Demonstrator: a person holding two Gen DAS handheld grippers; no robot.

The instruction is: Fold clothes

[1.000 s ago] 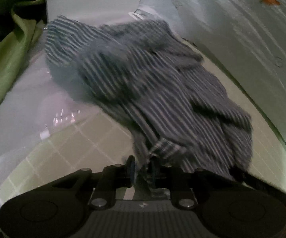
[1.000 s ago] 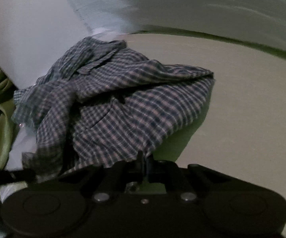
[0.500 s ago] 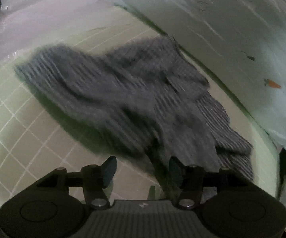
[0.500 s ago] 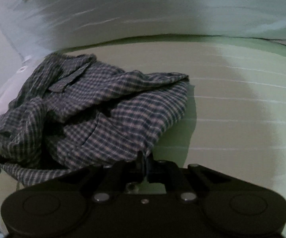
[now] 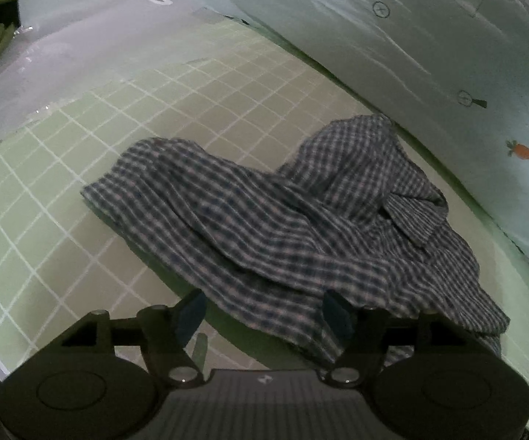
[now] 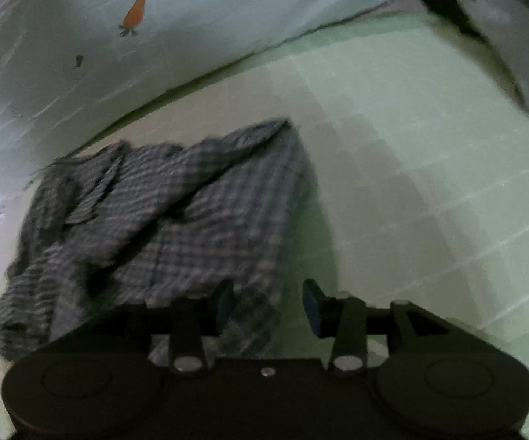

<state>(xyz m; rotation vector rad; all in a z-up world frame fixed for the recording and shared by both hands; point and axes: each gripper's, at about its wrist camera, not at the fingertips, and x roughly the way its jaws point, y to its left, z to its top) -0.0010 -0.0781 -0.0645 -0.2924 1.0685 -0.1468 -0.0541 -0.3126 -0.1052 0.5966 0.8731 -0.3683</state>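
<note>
Both claws have just been opening. The left claw (image 5: 264,313) stands spread over the near hem of the checked shirt (image 5: 301,227), its pads clear of the cloth. The right claw (image 6: 267,306) is parted too, with shirt cloth lying loose between. The shirt sits crumpled on the green gridded mat (image 5: 62,183), beside a pale carrot-print sheet (image 5: 448,55).

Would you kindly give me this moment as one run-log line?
checked shirt: crumpled on green grid mat | left gripper: open, just opened, shirt released | right gripper: open, just opened, shirt edge between jaws
</note>
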